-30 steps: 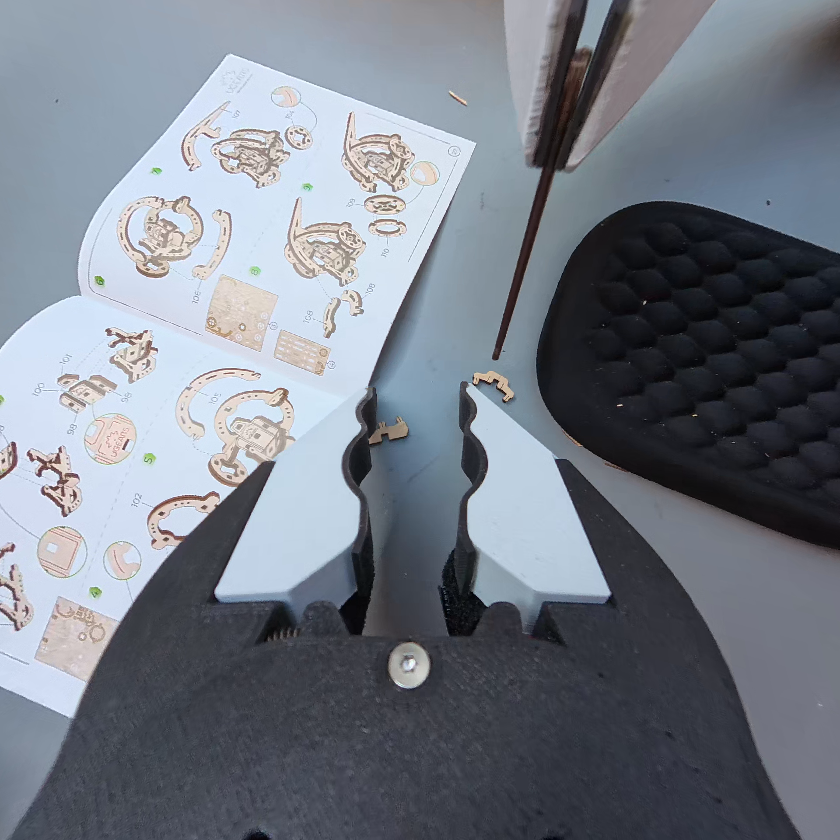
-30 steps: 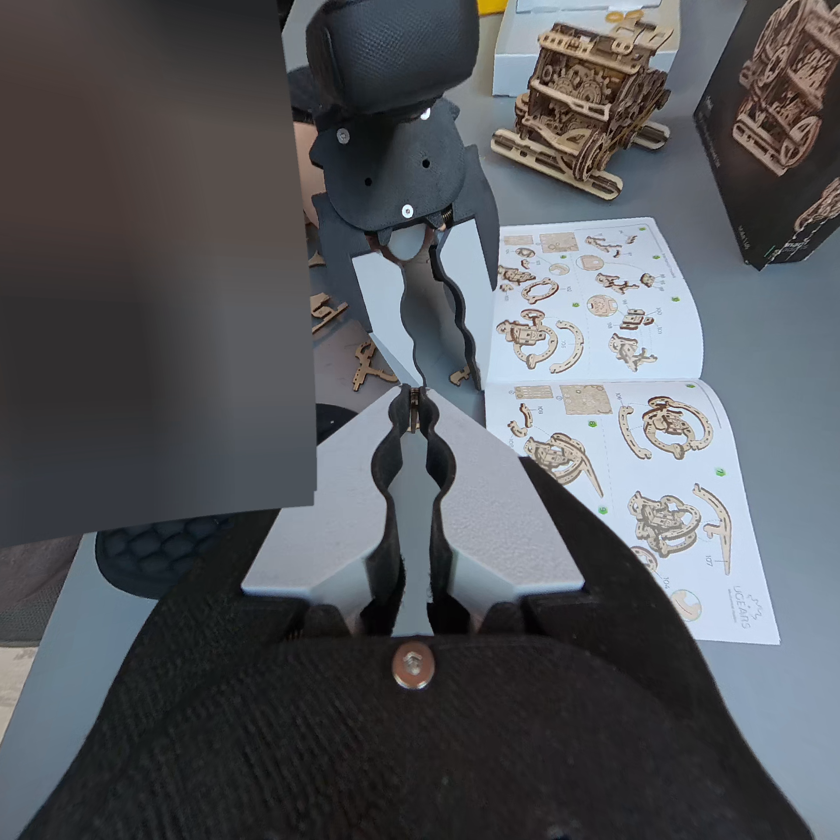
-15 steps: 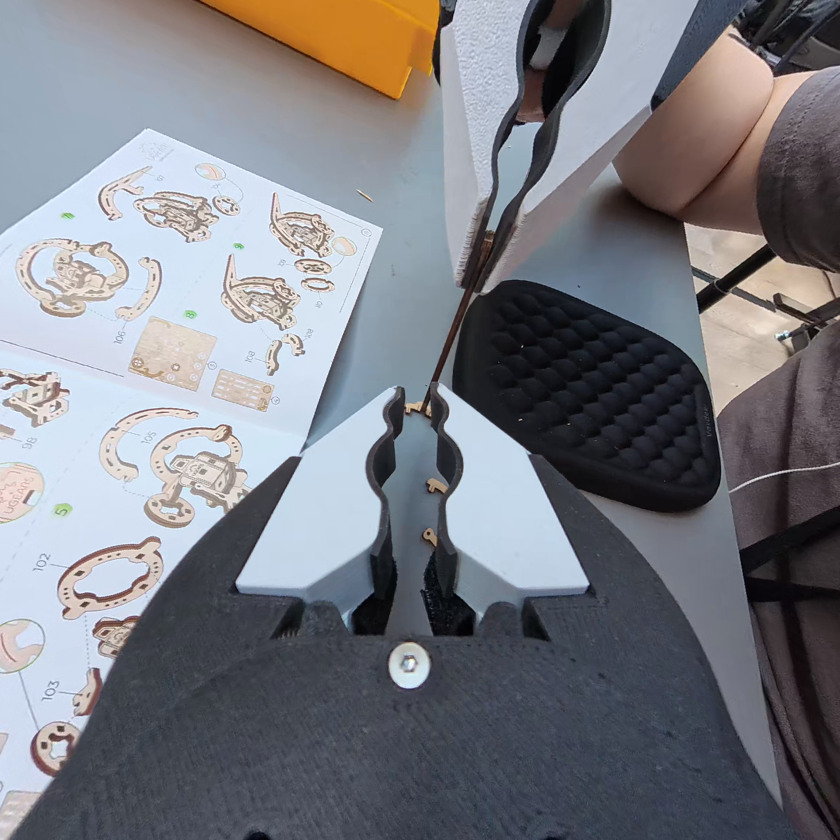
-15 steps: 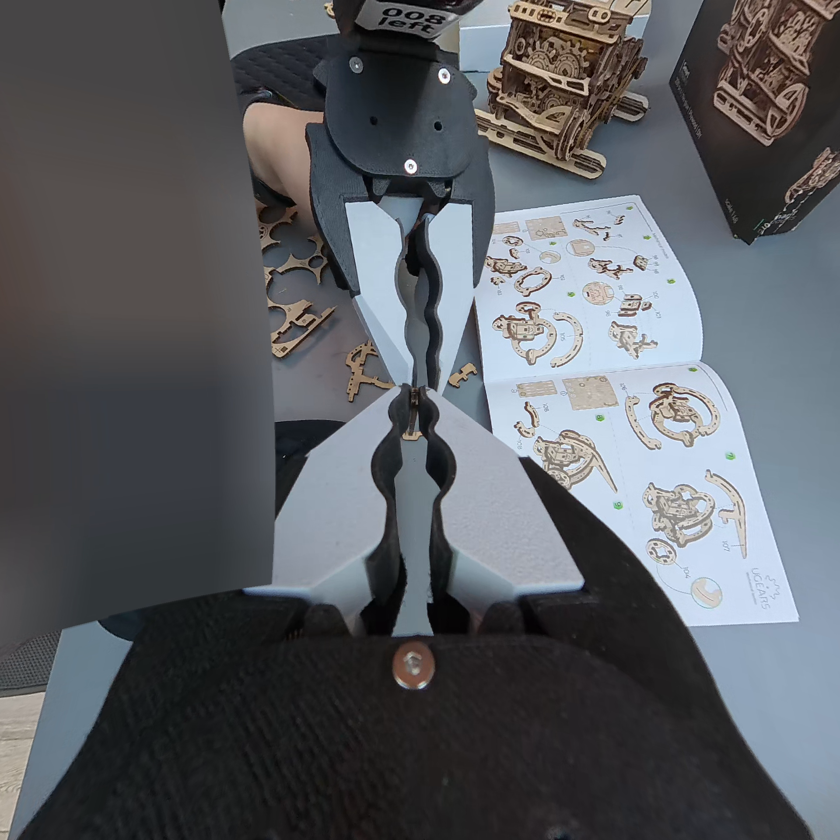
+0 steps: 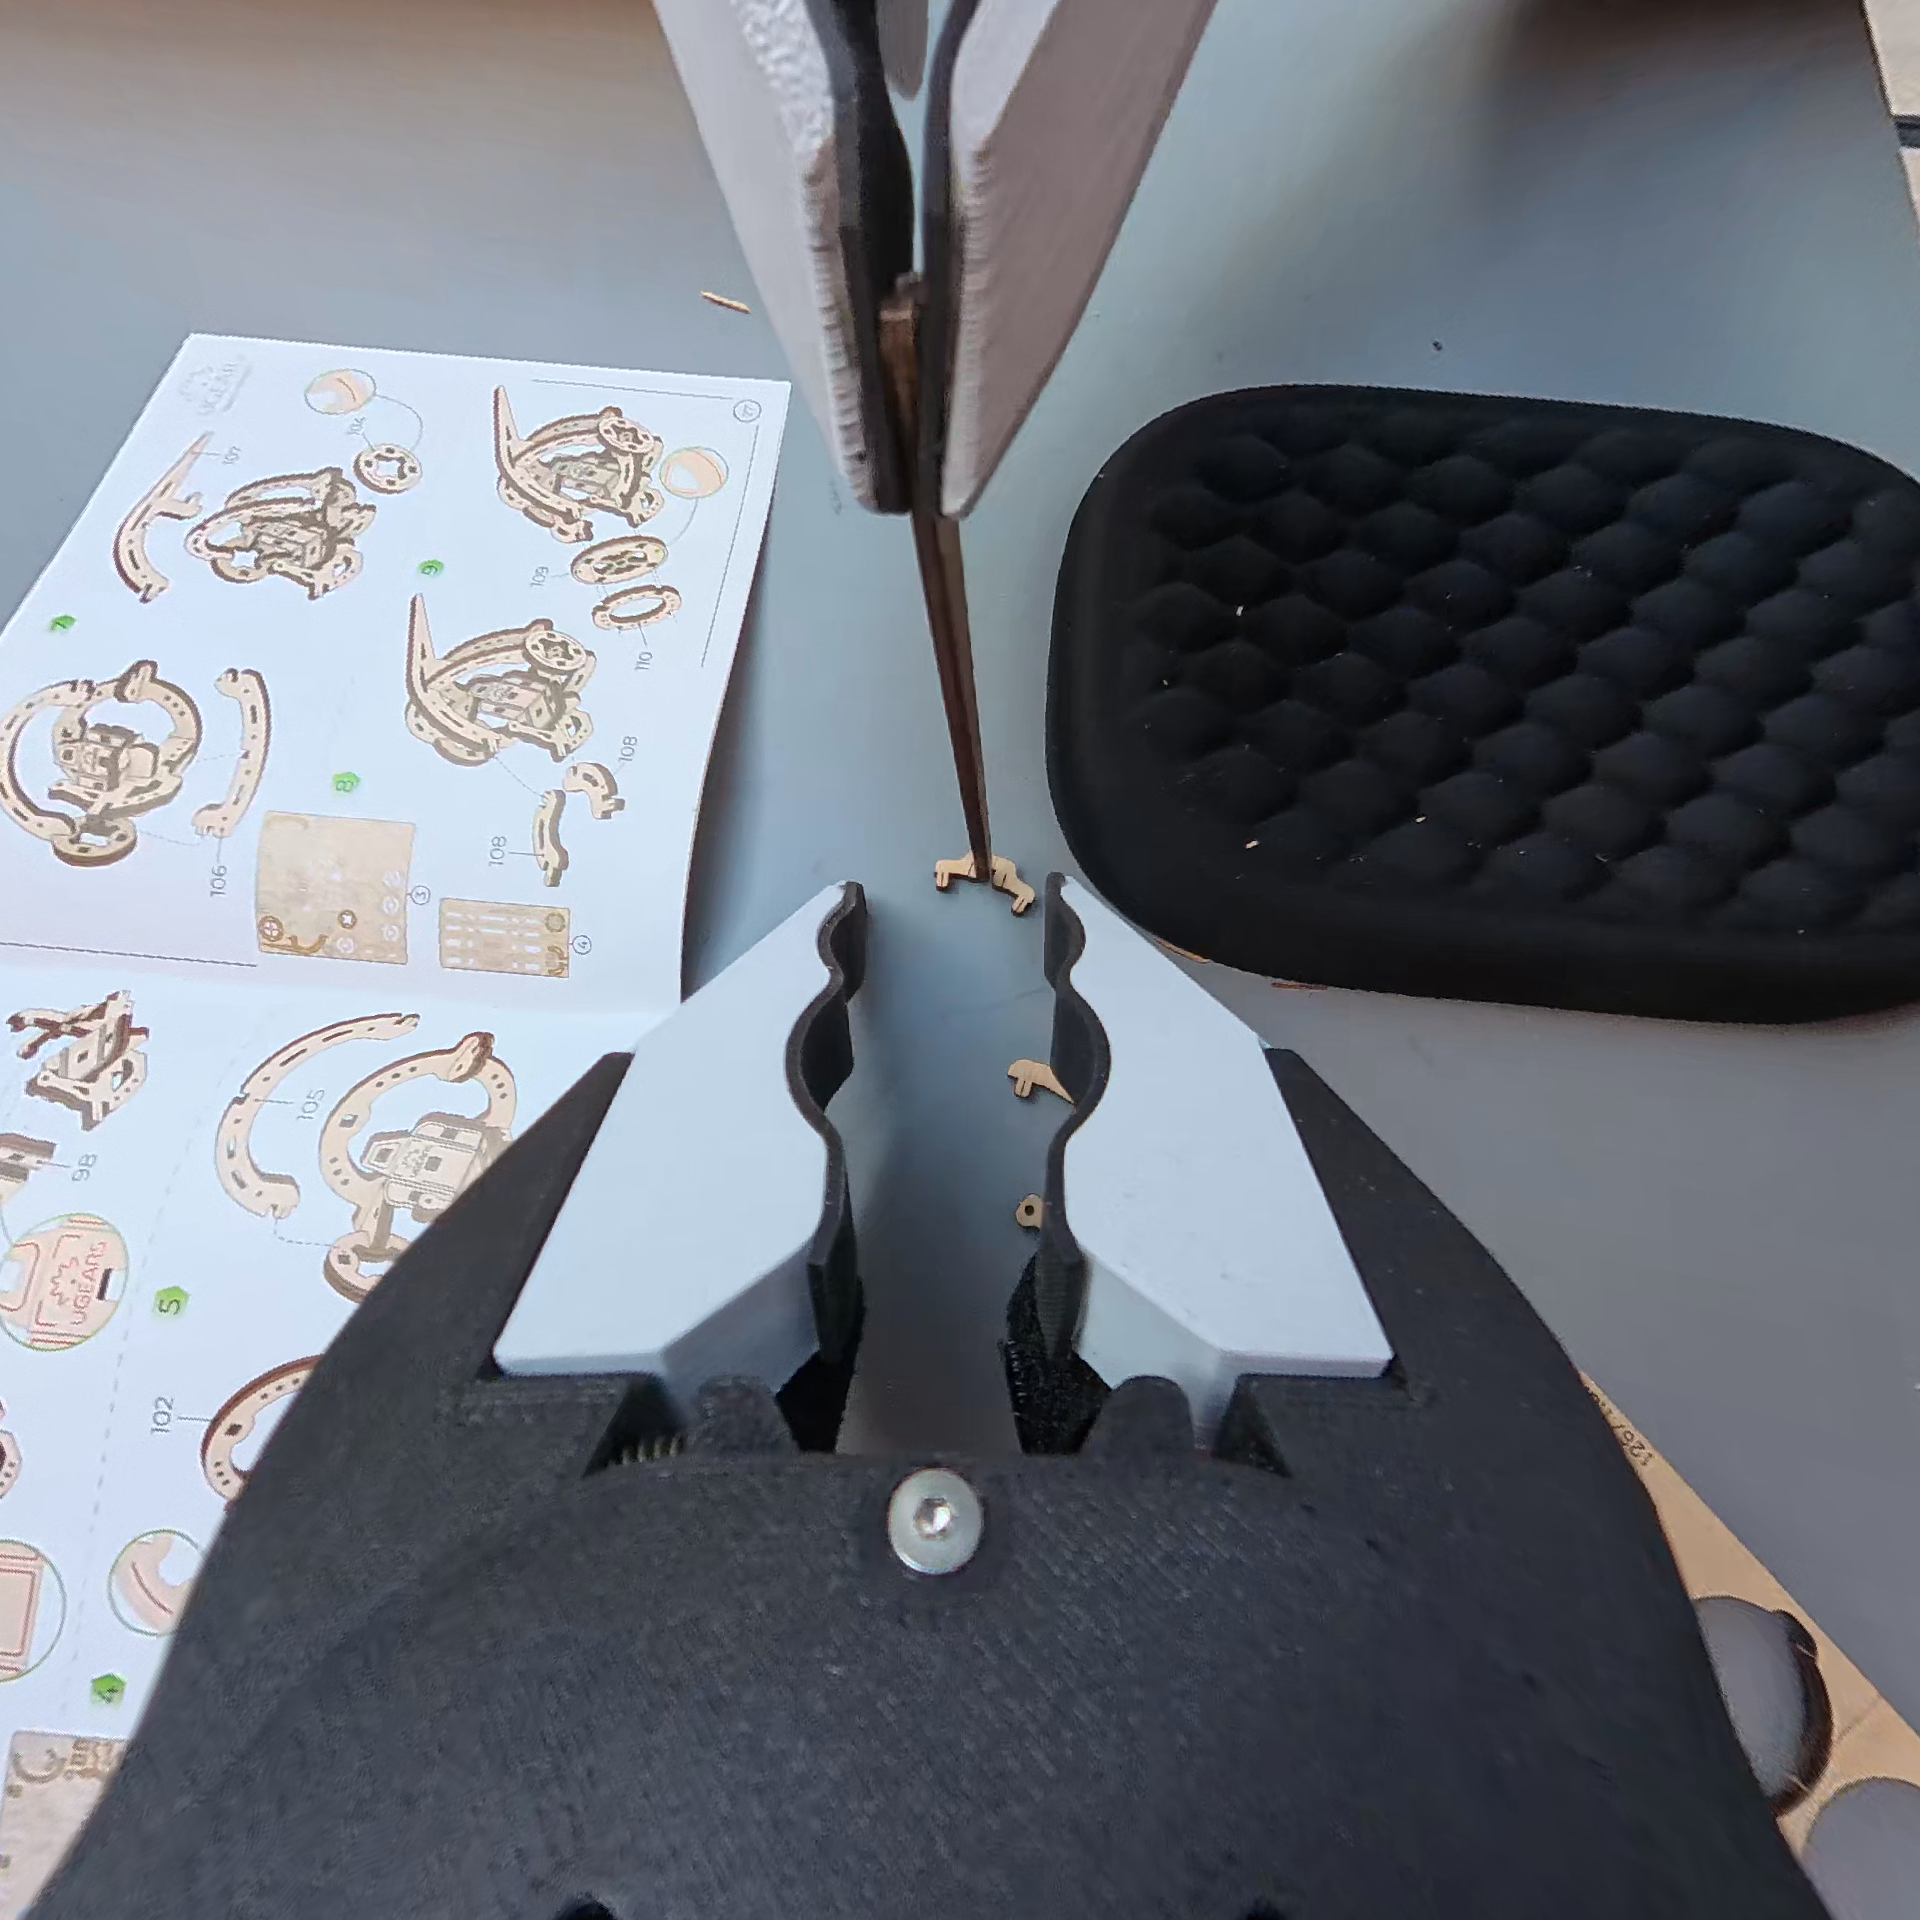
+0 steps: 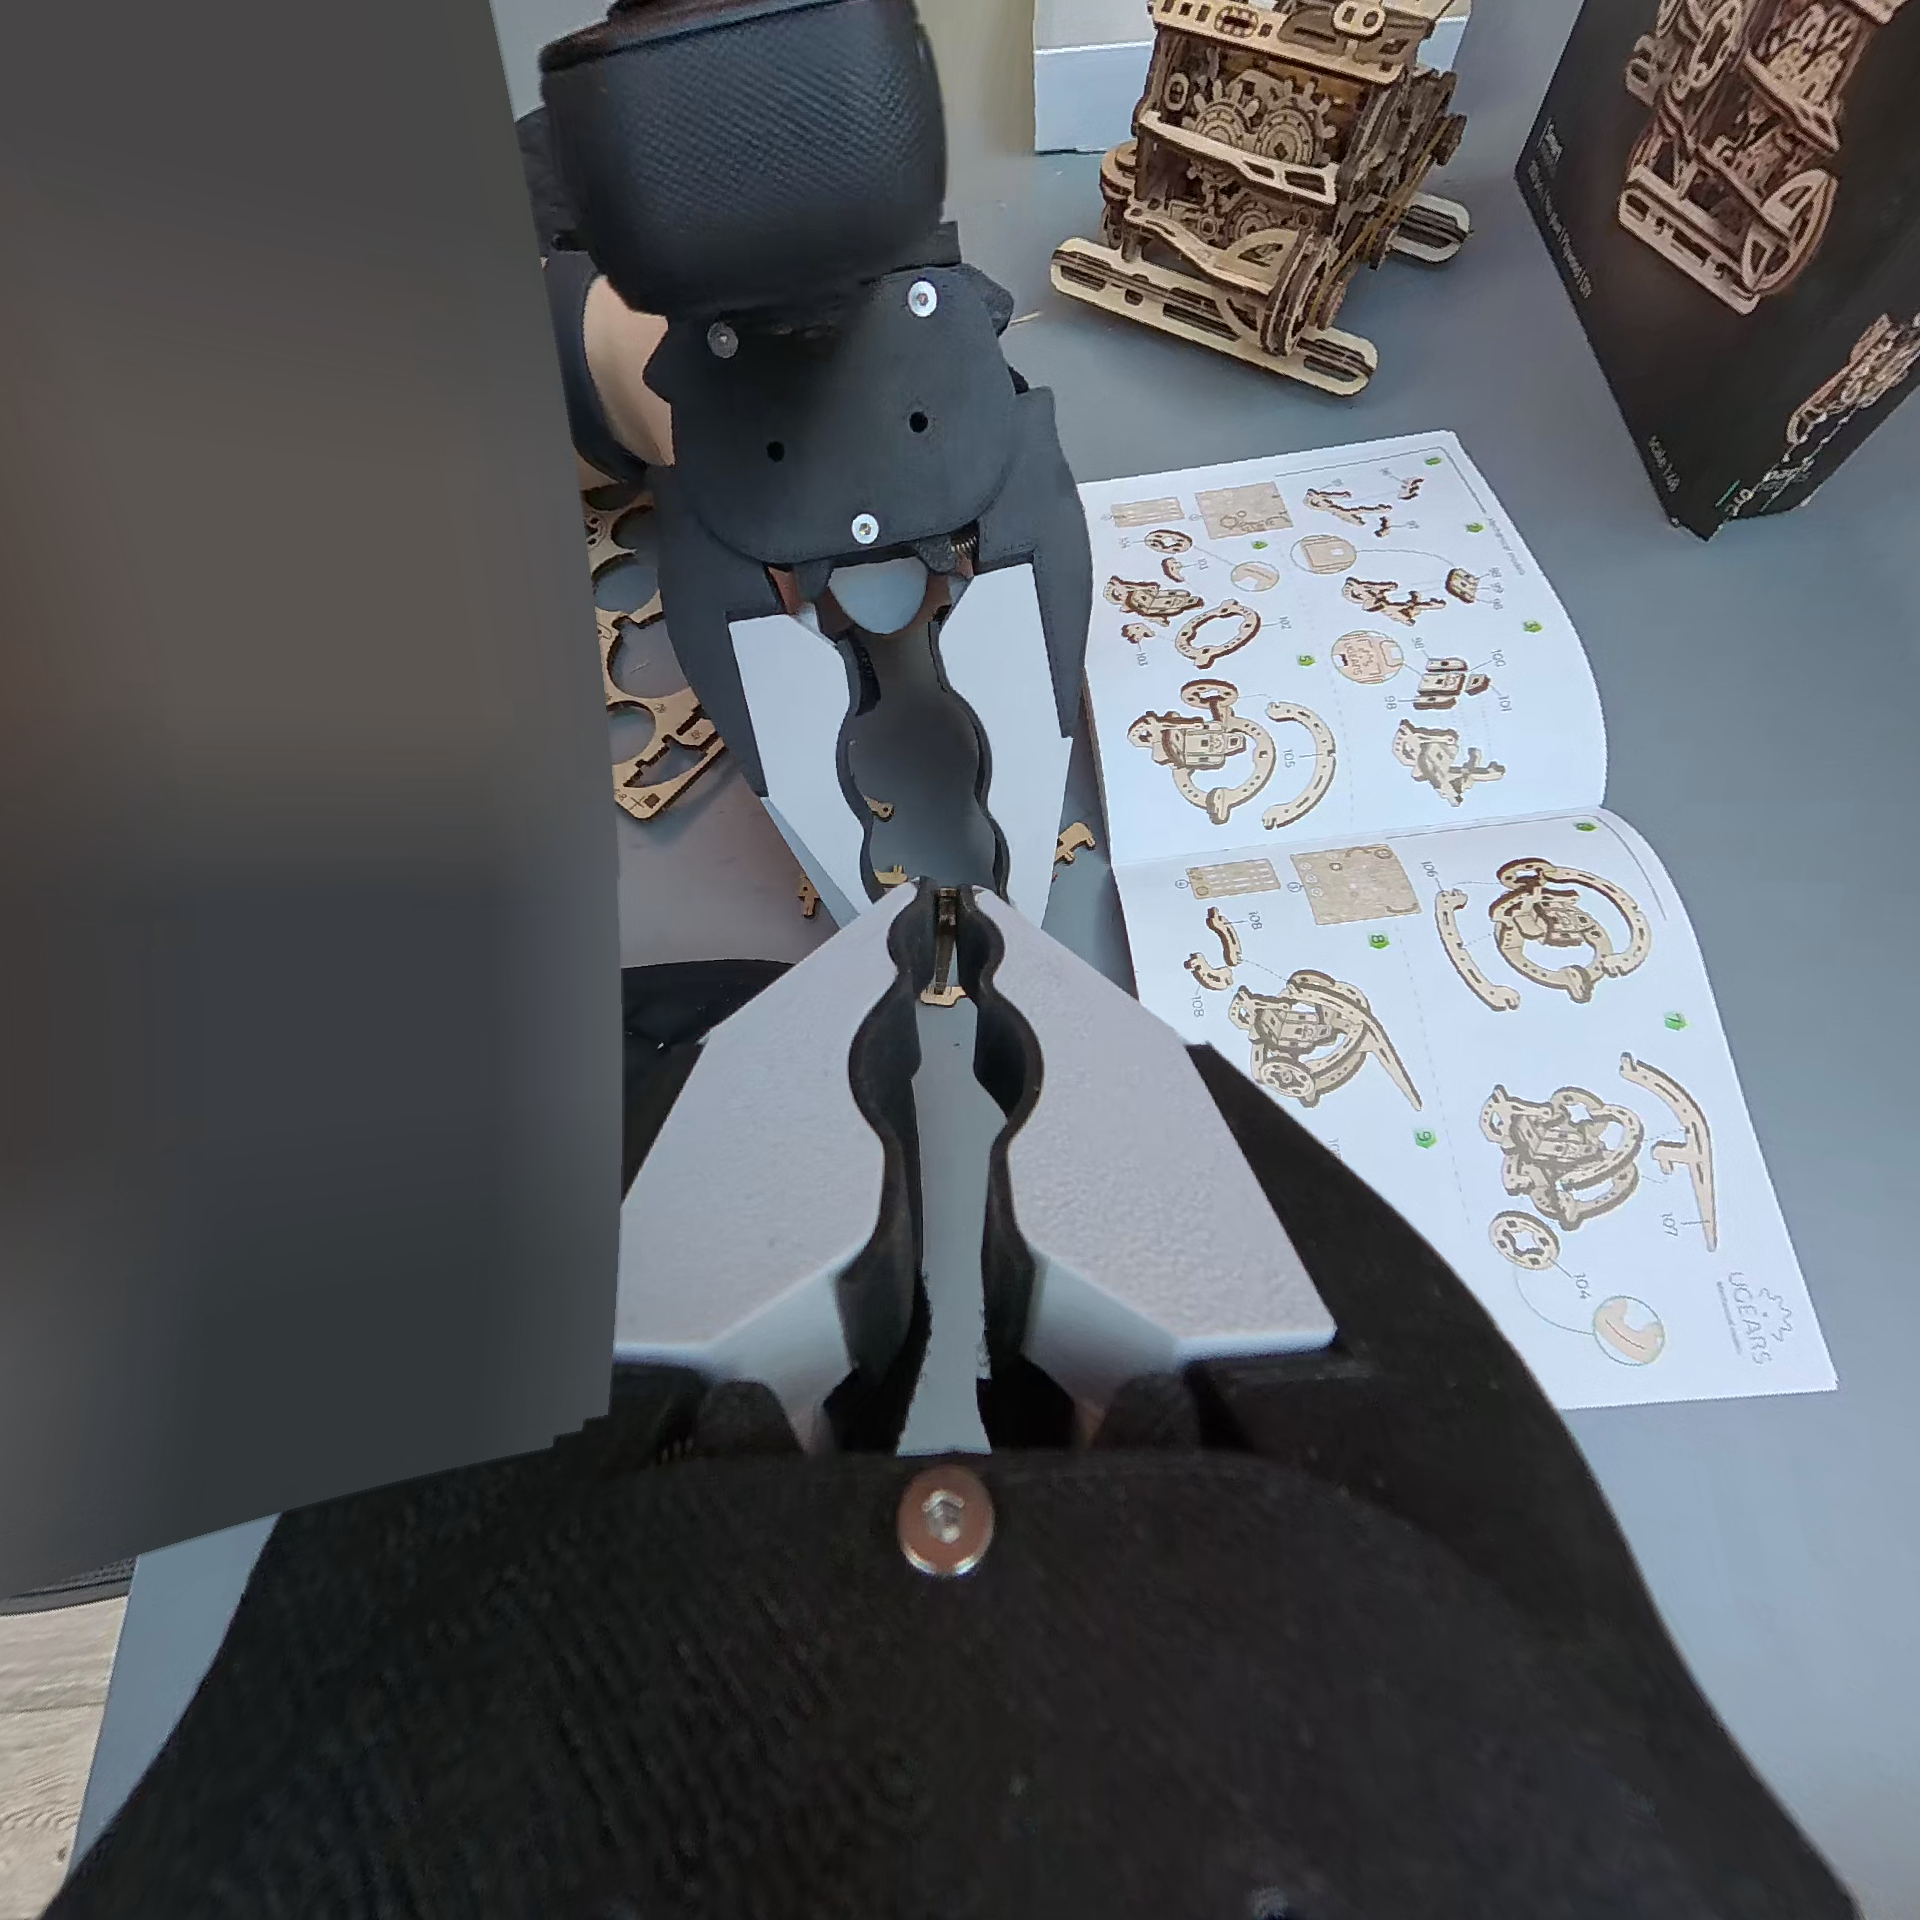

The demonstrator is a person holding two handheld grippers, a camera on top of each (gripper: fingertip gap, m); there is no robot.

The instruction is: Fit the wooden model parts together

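My right gripper (image 6: 943, 900) is shut on a thin flat wooden part (image 6: 945, 935). In the left wrist view that part (image 5: 951, 675) shows edge-on, hanging down from the right gripper (image 5: 900, 507). Its lower tip touches a small bracket-shaped wooden piece (image 5: 983, 875) lying on the grey table (image 5: 1455, 1195). My left gripper (image 5: 954, 891) is open and empty, its fingertips on either side of that small piece and just short of it. From the right wrist view the left gripper (image 6: 928, 862) faces mine, tip to tip.
An open instruction booklet (image 5: 364, 727) lies left, a black honeycomb pad (image 5: 1507, 707) right. Two more tiny wooden bits (image 5: 1039, 1083) lie between my left fingers. A built wooden model (image 6: 1268, 187), a black box (image 6: 1745, 260) and a punched wooden sheet (image 6: 644, 707) stand farther off.
My left gripper's jaws, nearly closed half a second ago, have opened wide. The right gripper stays shut on the thin part, whose tip now sits on the small piece.
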